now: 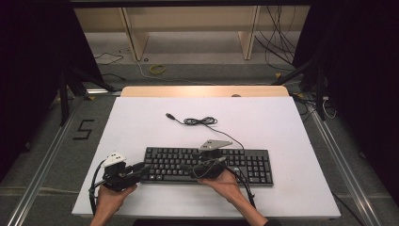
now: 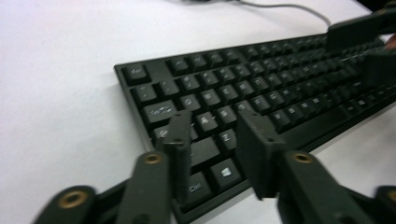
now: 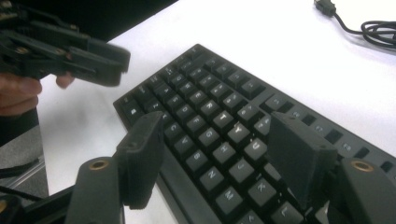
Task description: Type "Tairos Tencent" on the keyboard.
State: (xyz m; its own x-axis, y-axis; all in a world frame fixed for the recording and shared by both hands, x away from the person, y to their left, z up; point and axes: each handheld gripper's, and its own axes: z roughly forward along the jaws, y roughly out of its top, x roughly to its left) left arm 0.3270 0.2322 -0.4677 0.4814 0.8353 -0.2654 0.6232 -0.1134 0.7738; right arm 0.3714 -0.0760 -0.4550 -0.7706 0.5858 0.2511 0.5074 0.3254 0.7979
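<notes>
A black keyboard (image 1: 254,165) lies on the white board (image 1: 291,127), near its front edge. Its thin cable (image 1: 200,121) runs back to a loose coil and ends in a USB plug (image 1: 168,115). My left gripper (image 1: 143,168) hovers at the keyboard's left end; in the left gripper view its jaws (image 2: 212,126) stand narrowly apart over the lower-left keys (image 2: 261,79), gripping nothing. My right gripper (image 1: 187,167) points left over the middle keys. In the right gripper view it is open (image 3: 217,123) above the letter keys (image 3: 210,107), with the left gripper (image 3: 107,60) farther off.
The board's front edge (image 1: 207,215) runs just below the person's hands. White surface stretches behind and to the right of the keyboard. Beyond the board are a wooden shelf frame (image 1: 141,37), floor cables (image 1: 282,42) and metal rails (image 1: 42,169) at the sides.
</notes>
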